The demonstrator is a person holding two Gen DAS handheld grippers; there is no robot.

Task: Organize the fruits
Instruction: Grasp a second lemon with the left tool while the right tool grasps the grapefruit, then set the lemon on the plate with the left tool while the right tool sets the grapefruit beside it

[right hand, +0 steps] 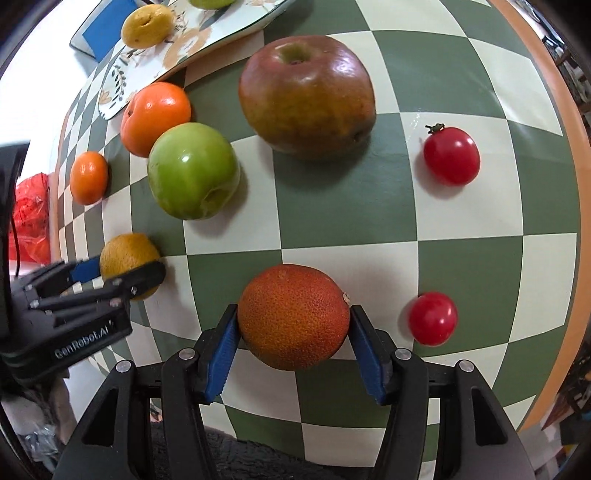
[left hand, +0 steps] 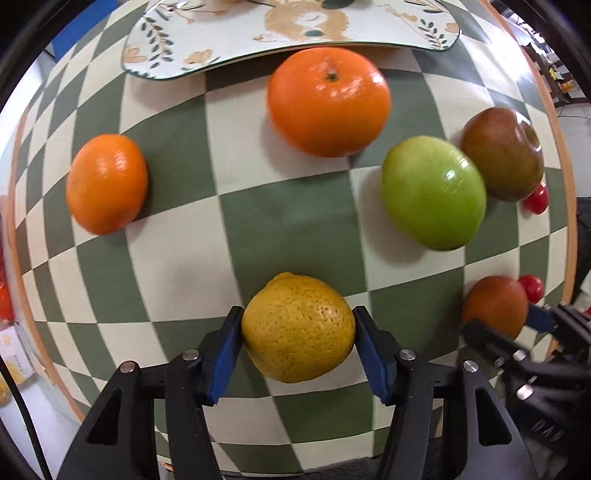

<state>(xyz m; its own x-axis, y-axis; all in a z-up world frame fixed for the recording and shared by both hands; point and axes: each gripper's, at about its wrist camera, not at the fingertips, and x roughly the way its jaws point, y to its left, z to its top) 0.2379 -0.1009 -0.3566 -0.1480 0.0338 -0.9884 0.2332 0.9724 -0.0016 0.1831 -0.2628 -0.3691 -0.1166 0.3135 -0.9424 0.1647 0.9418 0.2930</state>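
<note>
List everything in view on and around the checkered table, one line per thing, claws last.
yellow citrus: 1, yellow, near edge, between the left claw's pads.
reddish orange: 1, red-orange, near edge, between the right claw's pads.
tangerines: 2, orange; the larger by the tray, the smaller far left.
green apple: 1, green, centre-right.
red-brown apple: 1, beside the green apple.
cherry tomatoes: 2, red; one far right, one beside the reddish orange.
floral tray: 1, pale, far side; holds a yellow fruit and a green one, mostly cut off.
tablecloth: 1, green and cream checks.
left claw: black, blue pads.
right claw: black, blue pads.
</note>
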